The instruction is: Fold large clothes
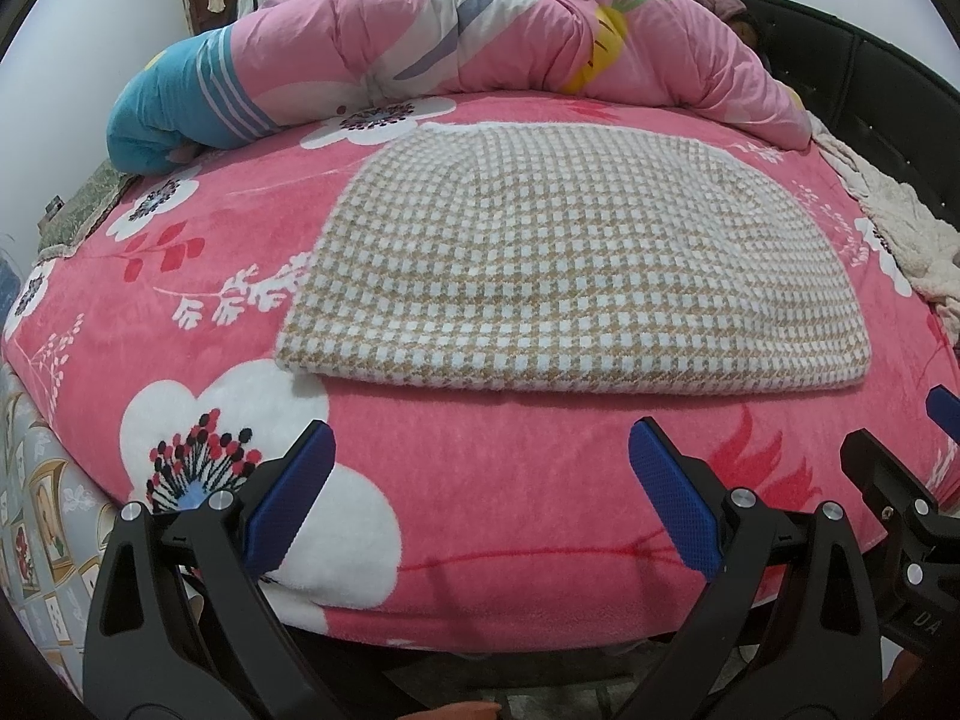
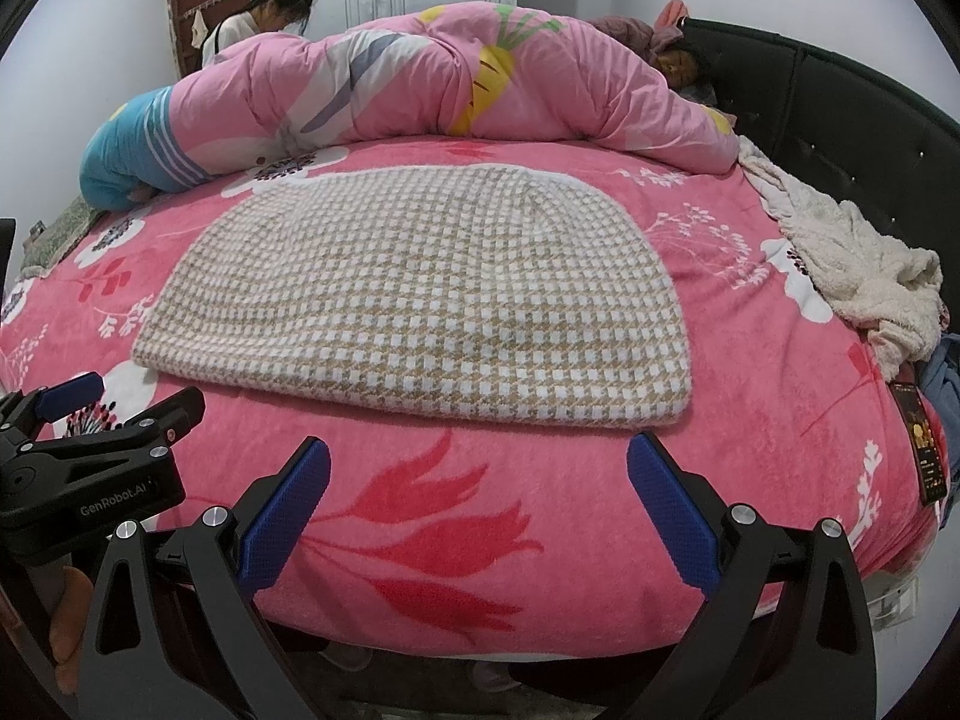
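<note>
At the bottom of each view, your two claws sit low at the near edge of the bed, and each is spread wide with nothing between its blue pads. Your left claw (image 1: 480, 468) and right claw (image 2: 479, 480) both point toward twelve o'clock, apart from the cloth, which I judge to be a ready stance before the next grab. From the left camera the right claw shows at three to four o'clock; from the right camera the left one shows at nine o'clock, so they stand side by side.

Just beyond them, at twelve o'clock, lies one checked garment (image 1: 540, 252), beige and white, flat on the pink flowered bedspread (image 1: 480, 510). Its near edge looks doubled, so it seems already folded at least once, and it lies squarely across your reach, likely so both claws can take its near corners together.

Farther off, at two o'clock in the right view, one cream fleece heap (image 2: 852, 264) is pushed aside by the dark headboard (image 2: 840, 120). At the far edge one rolled pink quilt (image 2: 420, 78) covers one lying person (image 2: 675, 66); one more person (image 2: 270, 9) stands behind at eleven o'clock.
</note>
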The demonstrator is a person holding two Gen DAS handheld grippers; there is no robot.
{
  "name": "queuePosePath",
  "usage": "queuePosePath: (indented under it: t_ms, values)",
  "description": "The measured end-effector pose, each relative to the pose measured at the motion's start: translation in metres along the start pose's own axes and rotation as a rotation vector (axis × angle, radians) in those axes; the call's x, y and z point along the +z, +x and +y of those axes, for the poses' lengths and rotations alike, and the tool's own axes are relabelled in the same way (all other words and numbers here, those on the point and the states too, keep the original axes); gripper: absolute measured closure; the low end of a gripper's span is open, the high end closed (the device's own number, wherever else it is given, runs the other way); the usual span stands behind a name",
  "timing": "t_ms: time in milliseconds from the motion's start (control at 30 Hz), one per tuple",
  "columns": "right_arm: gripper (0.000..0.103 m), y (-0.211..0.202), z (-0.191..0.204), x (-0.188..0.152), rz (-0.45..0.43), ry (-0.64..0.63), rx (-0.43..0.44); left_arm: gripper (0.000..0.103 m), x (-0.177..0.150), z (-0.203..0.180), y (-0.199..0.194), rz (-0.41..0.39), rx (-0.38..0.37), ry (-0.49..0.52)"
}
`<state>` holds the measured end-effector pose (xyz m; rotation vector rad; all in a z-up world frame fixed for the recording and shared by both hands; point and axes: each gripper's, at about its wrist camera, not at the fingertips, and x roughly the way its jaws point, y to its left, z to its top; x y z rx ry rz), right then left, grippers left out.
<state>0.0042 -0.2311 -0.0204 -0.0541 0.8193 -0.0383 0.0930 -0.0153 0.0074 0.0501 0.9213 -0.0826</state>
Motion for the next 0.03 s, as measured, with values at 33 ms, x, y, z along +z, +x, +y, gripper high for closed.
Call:
queuePosePath:
  t_ms: [33]
  values:
    - [0.007,0.0002,-0.0007,0.0003,-0.001,0.000,-0.001,0.008,0.0000,0.0003,0.0002,0.001,0.000,-0.002]
